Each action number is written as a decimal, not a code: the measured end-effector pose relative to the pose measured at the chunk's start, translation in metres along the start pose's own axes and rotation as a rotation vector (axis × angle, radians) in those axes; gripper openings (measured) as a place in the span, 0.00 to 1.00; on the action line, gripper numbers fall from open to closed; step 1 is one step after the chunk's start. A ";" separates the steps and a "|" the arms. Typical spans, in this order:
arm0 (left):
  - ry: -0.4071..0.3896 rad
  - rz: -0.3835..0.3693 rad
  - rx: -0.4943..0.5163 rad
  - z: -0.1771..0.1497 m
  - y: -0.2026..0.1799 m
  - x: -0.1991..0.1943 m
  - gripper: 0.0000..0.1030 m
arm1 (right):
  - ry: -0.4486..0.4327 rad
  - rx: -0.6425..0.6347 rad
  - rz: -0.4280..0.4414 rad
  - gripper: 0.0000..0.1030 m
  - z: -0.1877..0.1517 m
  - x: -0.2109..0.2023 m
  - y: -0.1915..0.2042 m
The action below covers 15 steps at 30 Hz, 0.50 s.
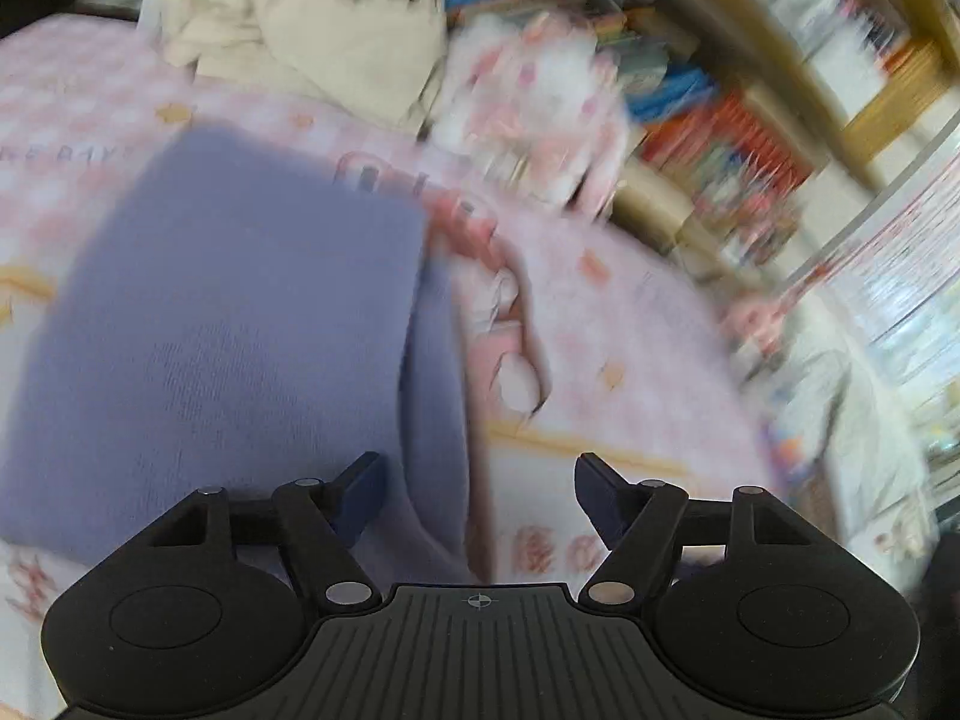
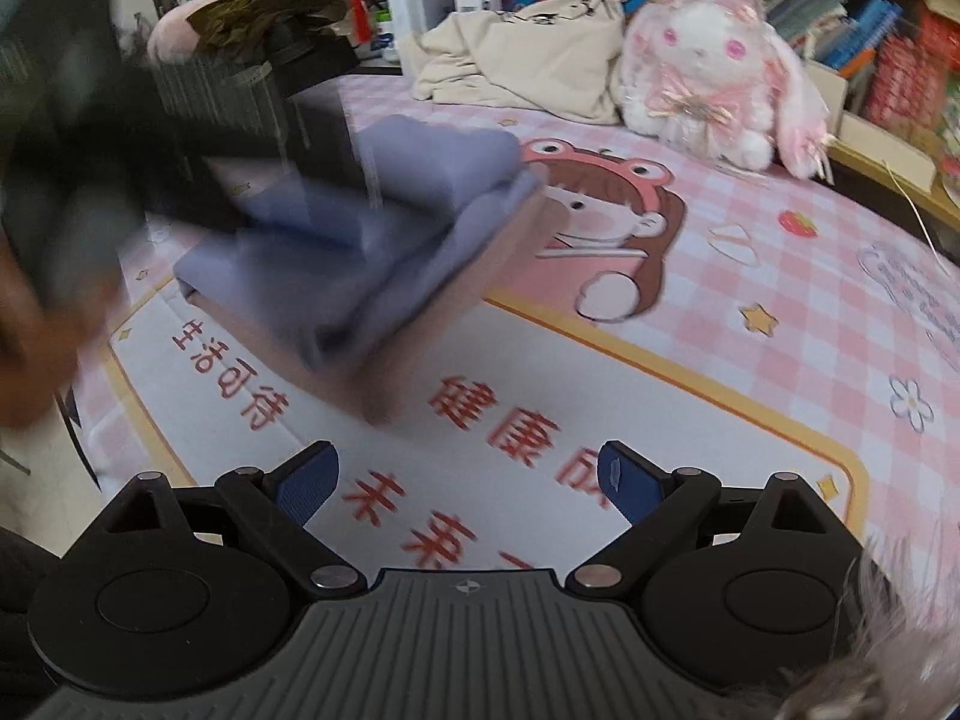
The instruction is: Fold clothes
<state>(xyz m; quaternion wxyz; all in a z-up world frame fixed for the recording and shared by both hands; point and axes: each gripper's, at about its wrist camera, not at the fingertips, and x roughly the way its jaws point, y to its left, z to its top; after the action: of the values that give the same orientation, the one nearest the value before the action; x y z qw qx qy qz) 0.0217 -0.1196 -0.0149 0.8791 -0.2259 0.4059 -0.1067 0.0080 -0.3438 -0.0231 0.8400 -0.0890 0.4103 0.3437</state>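
A lavender garment (image 1: 240, 312) lies folded in a thick stack on the pink checked bed cover (image 1: 630, 360). My left gripper (image 1: 480, 492) hangs open just above the stack's near right edge. A fold of the cloth runs between its fingers, and the pads do not press it. In the right wrist view the same lavender garment (image 2: 372, 240) sits left of centre, blurred, partly behind the dark blur of the left tool and a hand (image 2: 24, 324). My right gripper (image 2: 468, 474) stands open and empty over the printed white panel, well short of the stack.
A cream garment heap (image 2: 528, 60) lies at the bed's far end beside a white and pink plush rabbit (image 2: 714, 72). Bookshelves (image 2: 870, 42) line the right side. An olive cloth (image 2: 264, 6) rests on dark furniture at the far left.
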 end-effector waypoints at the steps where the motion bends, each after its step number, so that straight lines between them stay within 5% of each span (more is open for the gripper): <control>1: 0.003 0.006 0.000 -0.006 0.000 0.003 0.72 | 0.000 0.009 0.002 0.91 -0.002 -0.001 -0.004; 4: -0.029 -0.019 -0.104 0.001 0.010 -0.017 0.72 | 0.000 0.043 0.019 0.91 -0.004 -0.004 -0.015; 8: -0.217 -0.014 -0.224 0.006 0.029 -0.068 0.72 | -0.001 0.076 0.057 0.91 -0.002 -0.002 -0.021; 15: -0.274 0.227 -0.217 -0.009 0.053 -0.114 0.72 | -0.003 0.080 0.108 0.91 0.005 0.003 -0.007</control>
<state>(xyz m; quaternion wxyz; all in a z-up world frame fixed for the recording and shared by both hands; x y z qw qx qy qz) -0.0588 -0.0339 0.0303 0.9029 -0.2845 0.3147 0.0690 0.0167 -0.3452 -0.0225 0.8237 -0.0326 0.4268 0.3719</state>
